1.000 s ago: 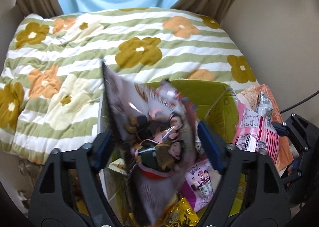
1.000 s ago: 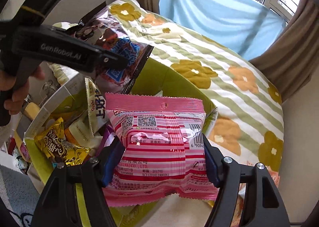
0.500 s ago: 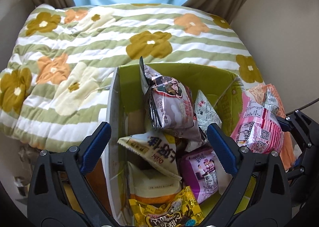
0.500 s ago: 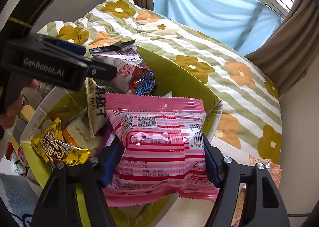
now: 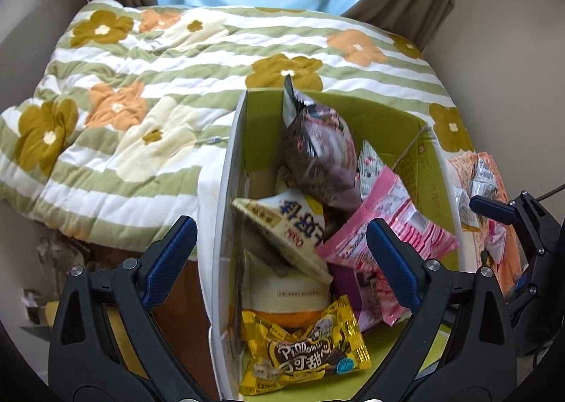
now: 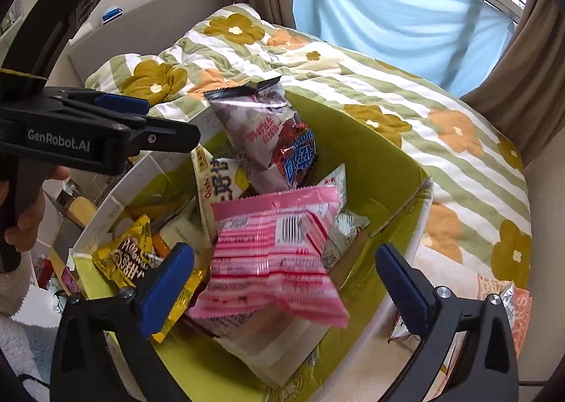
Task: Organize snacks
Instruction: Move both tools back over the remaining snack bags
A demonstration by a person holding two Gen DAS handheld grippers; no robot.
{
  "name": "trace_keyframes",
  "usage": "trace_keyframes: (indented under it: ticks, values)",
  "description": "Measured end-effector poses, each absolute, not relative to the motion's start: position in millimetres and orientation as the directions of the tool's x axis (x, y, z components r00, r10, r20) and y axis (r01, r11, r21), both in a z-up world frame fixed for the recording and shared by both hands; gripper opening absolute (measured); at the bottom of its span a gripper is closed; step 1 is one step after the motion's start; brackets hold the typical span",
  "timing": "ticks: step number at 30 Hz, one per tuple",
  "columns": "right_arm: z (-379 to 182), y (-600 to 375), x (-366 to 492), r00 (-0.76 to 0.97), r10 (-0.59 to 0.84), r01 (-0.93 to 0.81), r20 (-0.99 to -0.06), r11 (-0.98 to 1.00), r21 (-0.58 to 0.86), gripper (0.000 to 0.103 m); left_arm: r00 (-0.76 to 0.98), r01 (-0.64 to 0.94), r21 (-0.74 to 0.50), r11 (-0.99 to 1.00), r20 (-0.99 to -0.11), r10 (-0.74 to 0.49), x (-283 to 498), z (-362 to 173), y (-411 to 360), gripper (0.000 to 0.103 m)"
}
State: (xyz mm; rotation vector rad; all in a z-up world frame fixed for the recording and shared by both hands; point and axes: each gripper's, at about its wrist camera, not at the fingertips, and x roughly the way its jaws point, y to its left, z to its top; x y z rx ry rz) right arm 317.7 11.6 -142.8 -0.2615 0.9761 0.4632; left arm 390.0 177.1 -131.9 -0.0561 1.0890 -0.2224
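Lying tilted among other snack packets inside the green-lined cardboard box [image 6: 385, 169], the pink striped plastic snack bag [image 6: 272, 257] touches neither gripper. Right gripper [image 6: 282, 282] hovers over it, jaws spread wide and empty. Left gripper [image 5: 280, 257] is likewise wide open, holding nothing, above the box.

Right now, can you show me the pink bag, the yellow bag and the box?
pink bag [image 6: 272, 260]: right wrist view, striped front.
yellow bag [image 5: 303, 356]: left wrist view, brown label.
box [image 5: 226, 190]: left wrist view, white left wall.
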Motion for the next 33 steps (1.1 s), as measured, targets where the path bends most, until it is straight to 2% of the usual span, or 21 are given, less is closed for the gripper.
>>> trace_keyframes:
  ticks: [9, 16, 26, 33]
  values:
    - [-130.4, -1.2, 300.0, 0.510, 0.209, -0.429, -0.834, 0.902, -0.037, 0.102, 0.451, 0.177, -0.174, 0.969, -0.860, -0.237, 375.2, -130.3, 167.3, 0.096]
    - [-111.1, -37.7, 284.0, 0.559, 0.168, -0.287, -0.812, 0.958, 0.001, 0.102, 0.456, 0.259, -0.196, 0.946, -0.838, -0.298, 369.6, -113.7, 135.9, 0.096]
    - [-85.8, -158.1, 231.4, 0.681, -0.040, 0.011, -0.731, 0.999, -0.045, 0.102, 0.463, 0.331, -0.179, 0.927, -0.825, -0.325, 354.8, -93.6, 34.2, 0.096]
    - [-116.2, -236.1, 207.0, 0.630, -0.154, 0.029, -0.761, 0.984, -0.176, 0.102, 0.423, 0.322, -0.176, 0.930, -0.852, -0.307, 340.6, -109.0, -61.6, 0.096]
